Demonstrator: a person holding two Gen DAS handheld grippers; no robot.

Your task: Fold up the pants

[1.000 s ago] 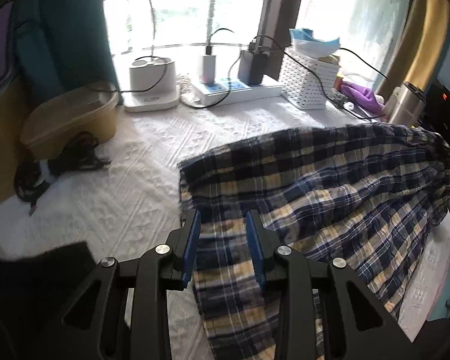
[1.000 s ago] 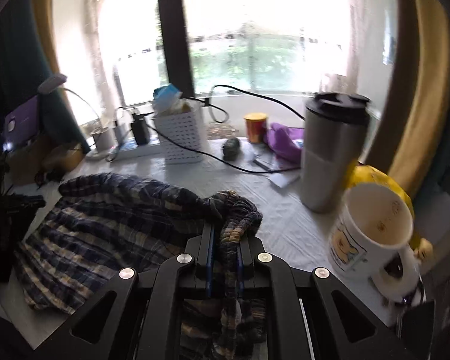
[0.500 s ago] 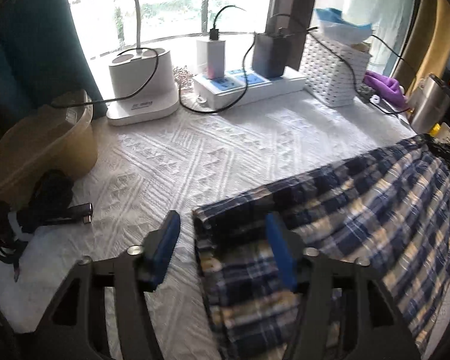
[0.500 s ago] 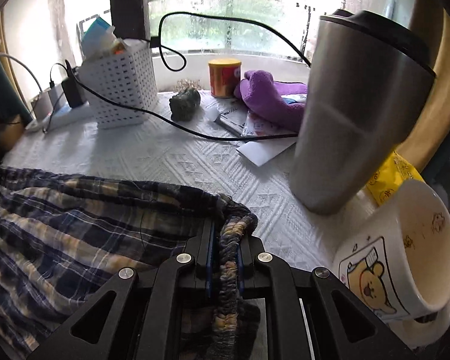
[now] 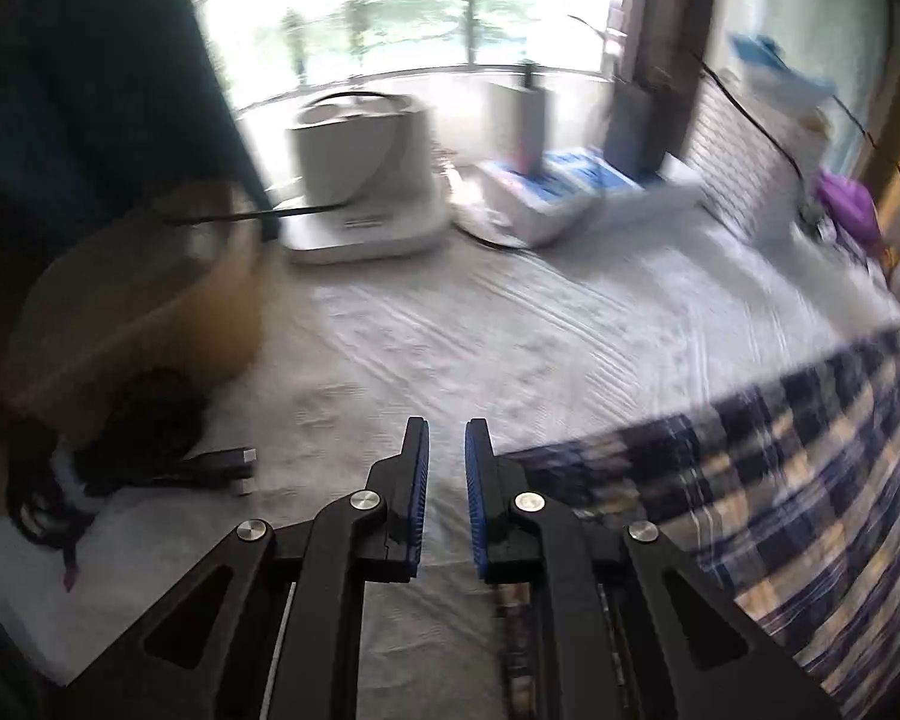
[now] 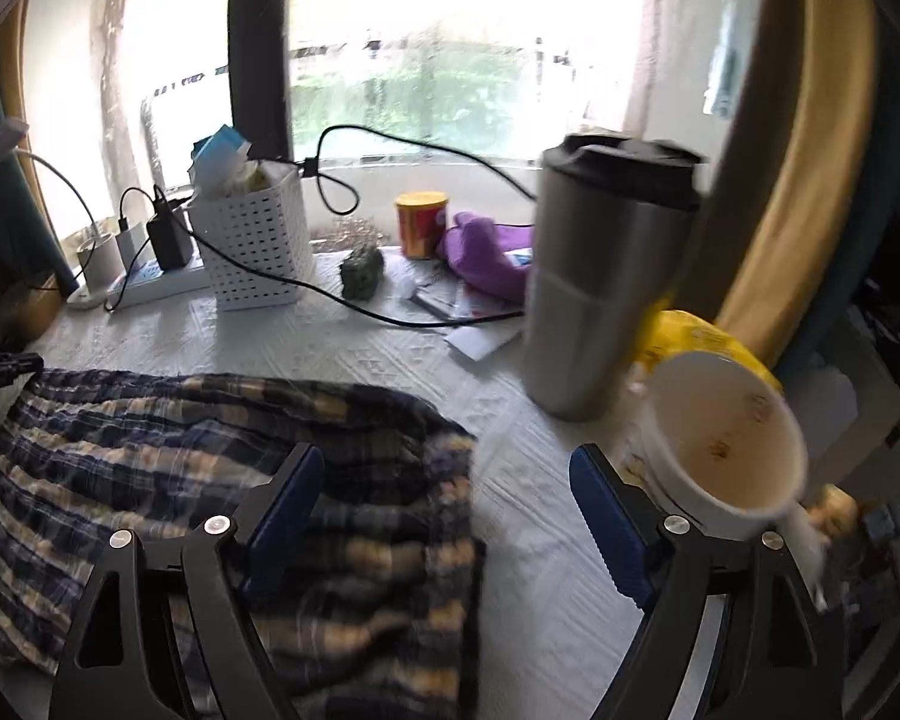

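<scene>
The blue and yellow plaid pants (image 6: pixel 222 456) lie flat on the white textured tablecloth (image 6: pixel 390 360). In the left wrist view the pants (image 5: pixel 780 480) lie at the right. My left gripper (image 5: pixel 447 450) hovers over bare cloth just left of the pants' edge, its blue pads a narrow gap apart with nothing between them. My right gripper (image 6: pixel 444 498) is wide open above the pants' right edge and holds nothing.
A steel tumbler (image 6: pixel 606 288) and a white mug (image 6: pixel 720 438) stand close to the right gripper. A white perforated basket (image 6: pixel 258 246), a power strip (image 5: pixel 546 192), cables, a white charger base (image 5: pixel 366 180) and a tan container (image 5: pixel 132 306) line the window side.
The right gripper has opened and let go of the pants' waistband, which now lies flat. The left gripper has narrowed its jaws and moved left, off the pants.
</scene>
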